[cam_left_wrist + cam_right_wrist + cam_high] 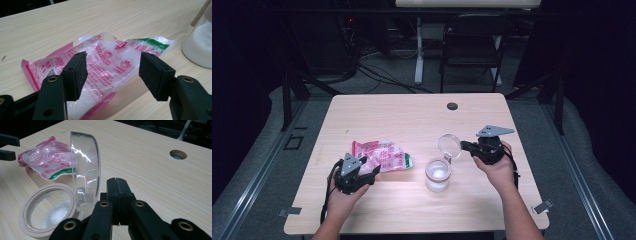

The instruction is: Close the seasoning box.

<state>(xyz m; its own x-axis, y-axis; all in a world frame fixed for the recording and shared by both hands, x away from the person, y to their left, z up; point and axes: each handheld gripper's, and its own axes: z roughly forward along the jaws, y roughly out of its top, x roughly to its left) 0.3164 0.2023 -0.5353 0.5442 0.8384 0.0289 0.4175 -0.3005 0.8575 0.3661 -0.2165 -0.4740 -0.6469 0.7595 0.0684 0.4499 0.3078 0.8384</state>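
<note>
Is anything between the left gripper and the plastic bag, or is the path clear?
Nothing visible blocks it. The left gripper has its jaws open, and the bag lies directly ahead on bare table; the jar stands off to the side.
</note>
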